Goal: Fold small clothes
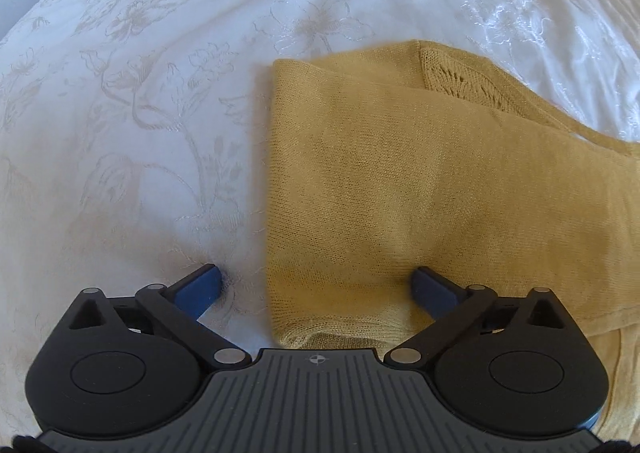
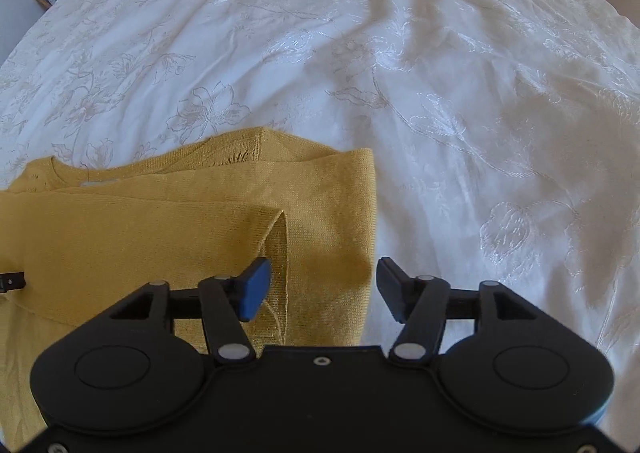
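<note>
Left gripper [image 1: 316,289], right gripper [image 2: 324,289]: both wide, straddling mustard sweater [image 1: 400,181] side edges; sleeves folded in; next, pinch hem for crosswise fold.

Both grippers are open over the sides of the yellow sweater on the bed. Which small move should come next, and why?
Probably close both grippers on the sweater's side edges. The left gripper and the right gripper are open and each straddles one edge of the yellow sweater, whose sleeves are already folded in across it on the white bedspread. Gripping both sides would allow the next fold.
</note>
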Tool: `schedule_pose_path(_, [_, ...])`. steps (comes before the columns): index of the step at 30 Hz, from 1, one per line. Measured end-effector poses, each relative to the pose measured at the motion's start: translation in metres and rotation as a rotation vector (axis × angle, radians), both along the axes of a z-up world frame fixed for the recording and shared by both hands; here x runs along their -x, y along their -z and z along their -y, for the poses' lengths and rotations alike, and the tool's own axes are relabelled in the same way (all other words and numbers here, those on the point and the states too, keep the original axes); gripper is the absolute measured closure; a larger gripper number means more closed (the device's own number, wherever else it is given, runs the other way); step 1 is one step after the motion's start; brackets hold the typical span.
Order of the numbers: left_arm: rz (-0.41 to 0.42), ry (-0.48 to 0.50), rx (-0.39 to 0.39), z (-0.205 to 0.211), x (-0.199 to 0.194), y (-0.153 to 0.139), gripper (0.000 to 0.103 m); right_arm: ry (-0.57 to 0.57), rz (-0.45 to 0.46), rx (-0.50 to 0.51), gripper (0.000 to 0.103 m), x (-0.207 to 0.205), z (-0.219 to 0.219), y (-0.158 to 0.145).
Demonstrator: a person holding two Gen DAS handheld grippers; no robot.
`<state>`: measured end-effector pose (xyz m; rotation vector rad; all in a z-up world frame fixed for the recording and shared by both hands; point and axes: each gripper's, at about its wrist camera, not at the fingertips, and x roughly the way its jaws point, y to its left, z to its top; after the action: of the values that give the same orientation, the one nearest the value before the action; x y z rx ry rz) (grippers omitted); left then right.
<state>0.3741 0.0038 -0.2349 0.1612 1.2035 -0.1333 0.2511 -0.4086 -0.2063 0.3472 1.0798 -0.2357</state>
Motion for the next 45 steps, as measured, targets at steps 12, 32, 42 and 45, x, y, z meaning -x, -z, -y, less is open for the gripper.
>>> schedule_pose_path(12, [0.082, 0.014, 0.034, -0.011, 0.019, 0.001, 0.001, -0.031, -0.014, -0.034, 0.0, 0.045, -0.03, -0.013])
schedule_pose_path(32, [0.052, 0.168, 0.139, -0.086, 0.16, -0.042, 0.021, 0.066, -0.074, -0.146, 0.0, 0.203, -0.09, -0.006])
schedule_pose_path(42, [0.029, 0.143, 0.112, -0.092, 0.261, -0.043, 0.021, -0.028, -0.037, -0.225, 0.0, 0.26, -0.097, 0.003])
schedule_pose_path(45, [0.017, 0.153, 0.11, -0.085, 0.278, -0.039, 0.021, -0.06, -0.017, -0.214, 0.0, 0.272, -0.096, 0.004])
